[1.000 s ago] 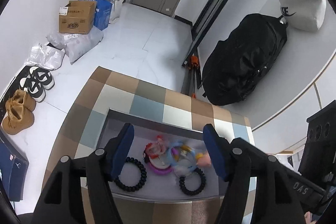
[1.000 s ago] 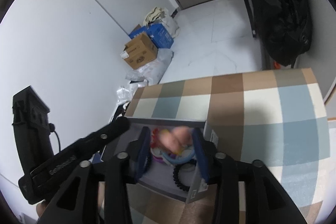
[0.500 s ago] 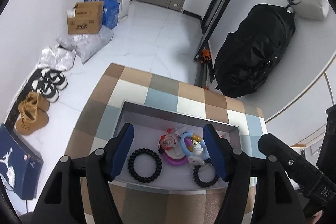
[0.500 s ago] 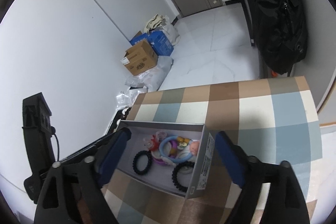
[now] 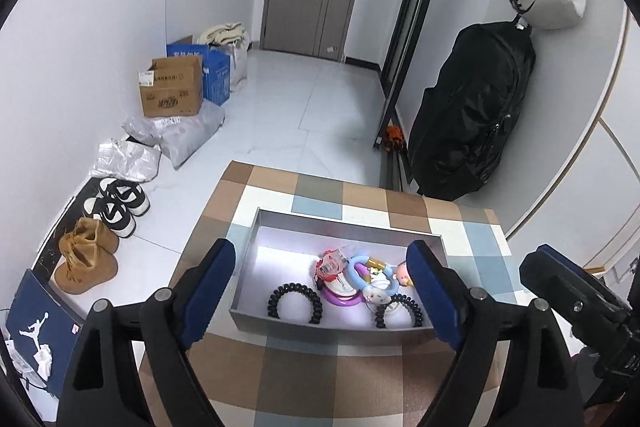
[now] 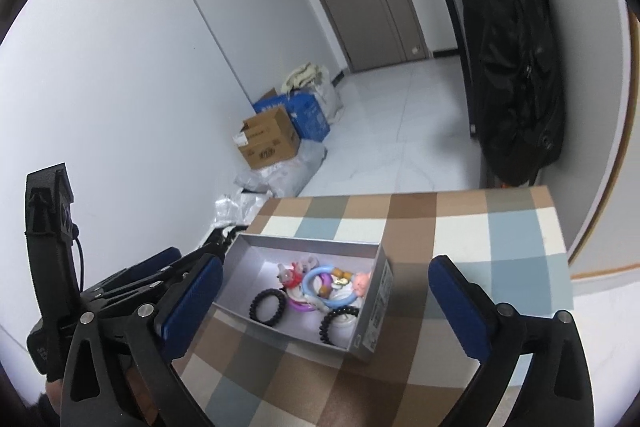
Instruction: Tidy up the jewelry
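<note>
Above the checked tabletop (image 5: 372,205), both tools hang clear of the work with their jaws spread wide and nothing between them. The left gripper (image 5: 320,291) frames the grey box (image 5: 344,223) from the near side, its blue pads (image 5: 208,291) standing to either side of the box's width; that spread suggests a survey or a wide approach rather than a pinch on any one piece. The right gripper (image 6: 324,307) sits off to the box's right and near corner, equally open, angled so its camera looks down into the tray.

All the jewelry I can see lies inside the box, gathered toward its near right part. A black coil hair tie (image 5: 295,303) rests alone on the pale floor of the box, just left of the cluster. A second black coil (image 5: 398,311) sits by the near right wall, partly under the heap. Between them a blue ring (image 5: 362,277) overlaps a purple ring (image 5: 340,299), with a red-and-clear clip (image 5: 331,263) and a small pink doll charm (image 5: 405,274) touching the pile. The far left of the box floor is bare, probably the room left for sorting.

Judging by this, collecting looks done; what remains, if anything, is untangling the overlapped rings, which will likely drag their neighbours along.
</note>
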